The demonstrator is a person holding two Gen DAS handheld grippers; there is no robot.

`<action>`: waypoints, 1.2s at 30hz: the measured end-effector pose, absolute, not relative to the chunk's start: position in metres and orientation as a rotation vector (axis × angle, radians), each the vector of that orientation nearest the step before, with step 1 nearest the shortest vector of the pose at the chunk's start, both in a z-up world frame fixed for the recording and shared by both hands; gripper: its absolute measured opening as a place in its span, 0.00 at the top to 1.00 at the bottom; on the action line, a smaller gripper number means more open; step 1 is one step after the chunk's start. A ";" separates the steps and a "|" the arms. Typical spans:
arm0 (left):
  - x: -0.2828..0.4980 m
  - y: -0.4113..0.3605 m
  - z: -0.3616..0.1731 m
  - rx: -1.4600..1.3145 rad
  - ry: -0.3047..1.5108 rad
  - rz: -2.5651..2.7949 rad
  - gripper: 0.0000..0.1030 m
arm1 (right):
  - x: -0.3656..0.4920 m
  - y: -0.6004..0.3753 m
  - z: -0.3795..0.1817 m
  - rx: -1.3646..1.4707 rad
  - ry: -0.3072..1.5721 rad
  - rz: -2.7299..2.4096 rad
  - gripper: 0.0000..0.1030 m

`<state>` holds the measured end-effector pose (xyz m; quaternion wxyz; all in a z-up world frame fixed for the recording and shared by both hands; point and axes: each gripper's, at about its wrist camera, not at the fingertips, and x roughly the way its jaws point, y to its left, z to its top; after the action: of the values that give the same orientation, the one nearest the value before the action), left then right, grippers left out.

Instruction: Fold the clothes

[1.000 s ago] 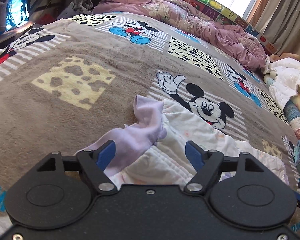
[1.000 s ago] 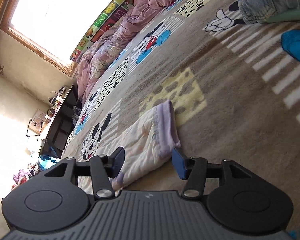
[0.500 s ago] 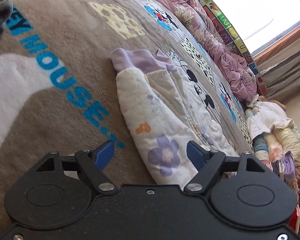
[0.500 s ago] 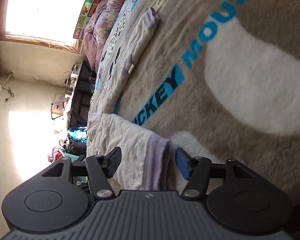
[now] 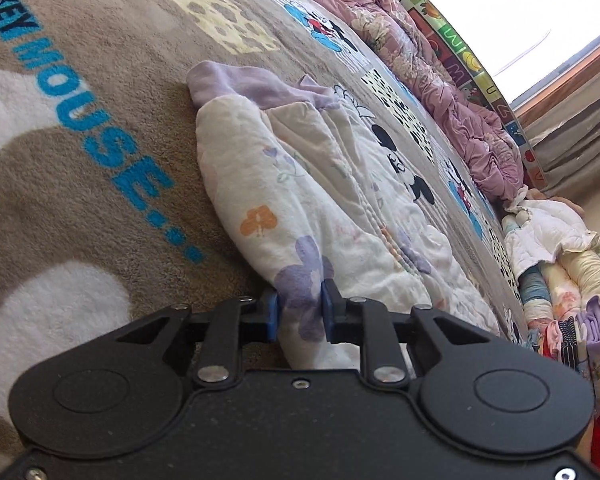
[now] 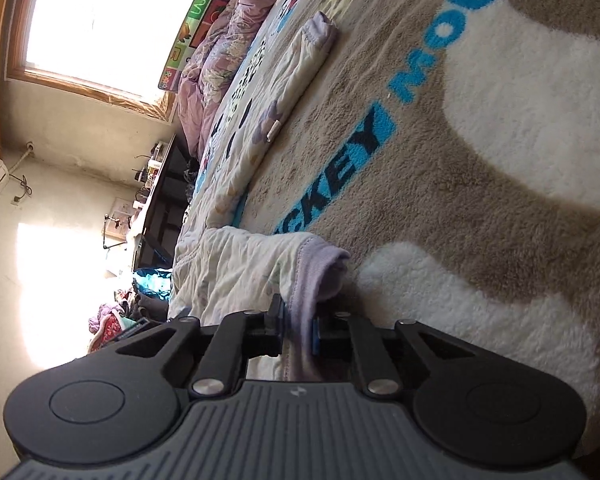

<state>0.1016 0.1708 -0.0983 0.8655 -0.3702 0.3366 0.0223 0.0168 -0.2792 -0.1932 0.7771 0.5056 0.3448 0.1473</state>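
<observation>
Left hand-held gripper (image 5: 300, 312) is clamped on the floral hem of the quilted garment (image 5: 300, 184). Right hand-held gripper (image 6: 298, 330) is clamped on that garment's lilac cuff (image 6: 320, 276). The garment is laid flat on the Mickey Mouse blanket (image 5: 80, 120) covering the bed. A stack of folded clothes (image 5: 572, 312) is seen at the bed's edge.

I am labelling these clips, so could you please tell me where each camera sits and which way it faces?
Left wrist: sits on the left gripper, looks along the blanket at the garment it pinches; only its fingers show.
Right wrist: sits on the right gripper, tilted, clamping the purple cuff; only its fingers show.
Shared: garment, blanket, window.
</observation>
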 end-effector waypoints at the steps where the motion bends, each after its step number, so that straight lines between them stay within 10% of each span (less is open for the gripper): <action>1: 0.097 0.167 -0.096 -0.759 0.694 0.041 0.88 | 0.018 -0.287 -0.190 1.104 0.731 0.321 0.88; 13: 0.044 0.108 -0.098 -0.764 0.742 0.037 0.92 | 0.038 -0.378 -0.160 1.084 0.609 0.222 0.91; 16: 0.040 0.123 -0.104 -0.833 0.728 0.052 0.78 | 0.036 -0.376 -0.163 1.050 0.660 0.185 0.69; 18: 0.042 0.138 -0.108 -0.883 0.715 0.065 0.64 | 0.032 -0.364 -0.172 1.059 0.712 0.187 0.27; 25: 0.054 0.177 -0.111 -0.947 0.640 0.131 0.62 | 0.028 -0.316 -0.188 0.982 0.759 0.227 0.33; 29: 0.066 0.188 -0.117 -0.991 0.621 0.143 0.77 | 0.040 -0.304 -0.189 0.966 0.749 0.254 0.81; 36: 0.042 0.168 -0.088 -0.876 0.598 0.068 0.90 | 0.042 -0.345 -0.164 1.009 0.631 0.255 0.85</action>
<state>0.0419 0.1684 -0.0876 0.8621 -0.4176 0.2853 0.0323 0.0418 -0.3450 -0.1639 0.8206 0.4737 0.2964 0.1198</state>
